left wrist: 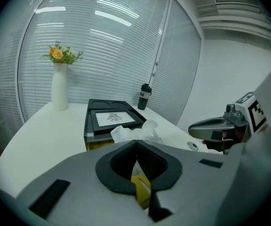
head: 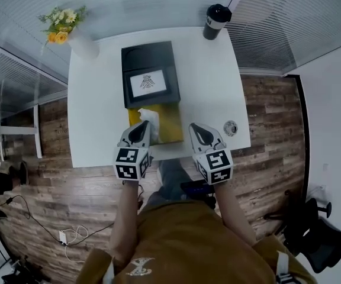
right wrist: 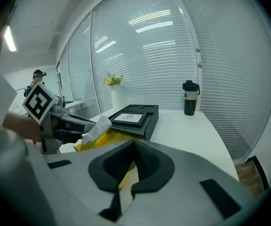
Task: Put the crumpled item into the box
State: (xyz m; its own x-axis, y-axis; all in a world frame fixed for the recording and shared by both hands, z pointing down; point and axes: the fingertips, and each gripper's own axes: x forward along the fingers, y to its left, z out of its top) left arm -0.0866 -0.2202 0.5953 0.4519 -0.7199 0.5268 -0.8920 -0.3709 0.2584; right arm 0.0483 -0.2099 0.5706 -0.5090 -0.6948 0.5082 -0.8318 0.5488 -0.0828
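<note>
1. While the crumpled paper [head: 148,118] sits pinched at the very tips of the left gripper [head: 140,132], it pokes up just ahead of those jaws. It hangs over the left part of the open yellow box [head: 167,129], so it's above the box rather than settled inside.
2. Left jaws are clenched together on the paper, and by the look of it they've caught only its near edge.
3. Over to the right of that gripper, the right gripper [head: 199,130] has its jaws pressed together on nothing. It hovers just beside the box's right wall.
4. Straight beyond both sets of tips, a black case [head: 150,76] with a printed card butts against the box's far end. A mug [head: 216,19] and a vase of flowers [head: 76,37] stand well beyond, at the far edge of the table [head: 93,111].
5. Here's the danger, as I judge it.
   - The pinch is thin and the paper is light and springy, so any jolt could let it slip early.
   - If the left jaws let go while this near the left wall, the paper may tumble over onto the table.
   - It might also cling to a jaw instead of dropping.
</note>
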